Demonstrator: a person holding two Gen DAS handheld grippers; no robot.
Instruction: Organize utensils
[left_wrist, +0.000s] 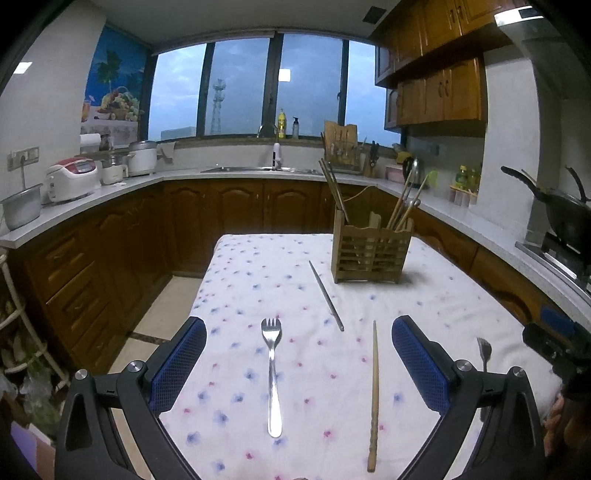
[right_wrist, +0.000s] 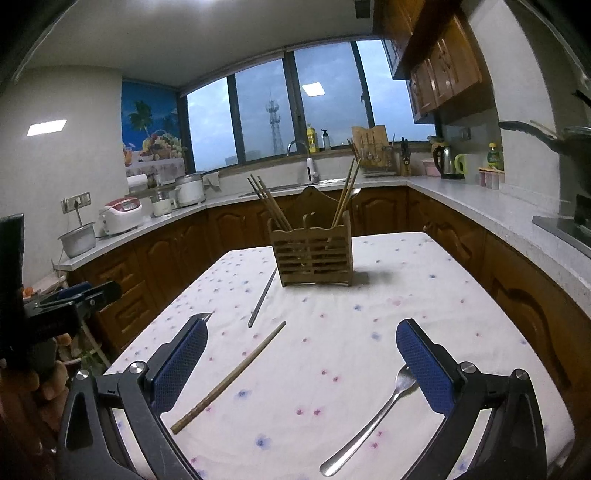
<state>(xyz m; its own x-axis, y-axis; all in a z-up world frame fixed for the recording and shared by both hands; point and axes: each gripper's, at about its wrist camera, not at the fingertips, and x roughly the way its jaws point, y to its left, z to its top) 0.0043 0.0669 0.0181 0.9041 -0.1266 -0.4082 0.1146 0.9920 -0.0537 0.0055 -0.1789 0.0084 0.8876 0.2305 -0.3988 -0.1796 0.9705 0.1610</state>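
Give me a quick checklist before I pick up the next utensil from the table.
1. Left hand-held gripper open and empty: ok.
2. Right hand-held gripper open and empty: ok.
3. Fork lies between the left fingers' line, unobstructed: ok.
4. Spoon near the right finger, free on the cloth: ok.
5. Wooden holder upright: ok.
6. Room left in the holder's compartments: cannot tell.

The left hand-held gripper (left_wrist: 299, 363) is seen from its own camera with both blue-padded fingers (left_wrist: 179, 363) spread wide across the lower part of the frame, nothing held between them. The right hand-held gripper (right_wrist: 301, 365) is likewise held wide apart and unloaded. Fingertips of a hand (left_wrist: 554, 415) are glimpsed at the lower right edge of the left view.
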